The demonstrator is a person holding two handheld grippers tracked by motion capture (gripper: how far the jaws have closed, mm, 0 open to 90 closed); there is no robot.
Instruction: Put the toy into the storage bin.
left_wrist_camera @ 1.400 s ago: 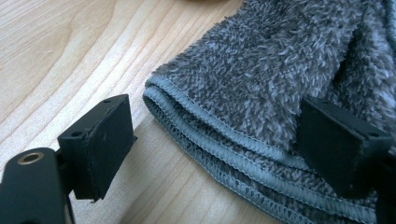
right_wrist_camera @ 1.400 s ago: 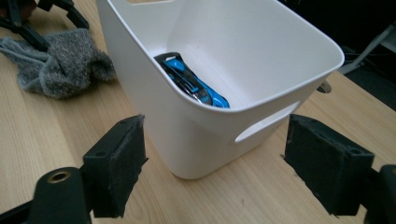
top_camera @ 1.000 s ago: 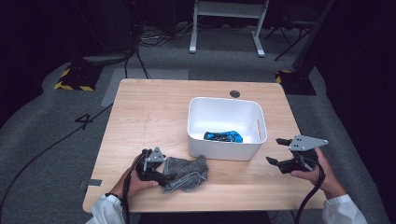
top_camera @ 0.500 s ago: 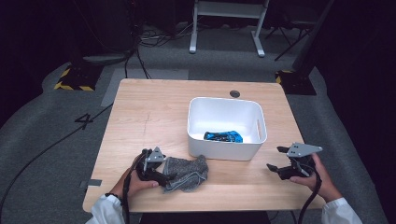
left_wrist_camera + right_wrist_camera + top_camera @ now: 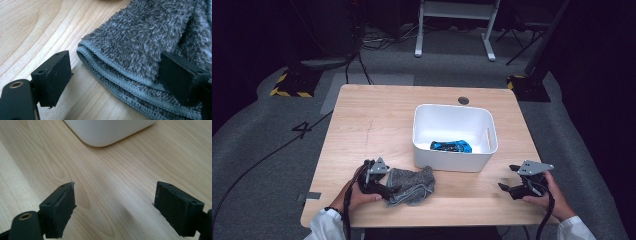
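A folded grey towel (image 5: 414, 184) lies on the wooden table (image 5: 377, 120) near its front edge, just in front of the white bin (image 5: 452, 159). My left gripper (image 5: 391, 190) rests at the towel's left end. In the left gripper view its jaws stand wide apart around the towel's stitched, layered edge (image 5: 117, 75); the left pad is clear of the fabric and the right pad lies against the pile. My right gripper (image 5: 510, 184) hovers low over bare wood at the front right, open (image 5: 115, 195) with nothing between its pads. A blue item (image 5: 451, 146) lies inside the bin.
The bin's rounded corner (image 5: 110, 132) is just ahead of the right gripper. A round cable hole (image 5: 463, 100) sits at the table's far edge. Grey floor, cables and a white stand's legs (image 5: 452, 30) lie beyond the table.
The right gripper has come down from above the table's right edge to just over the wood. The left gripper and the towel have stayed put.
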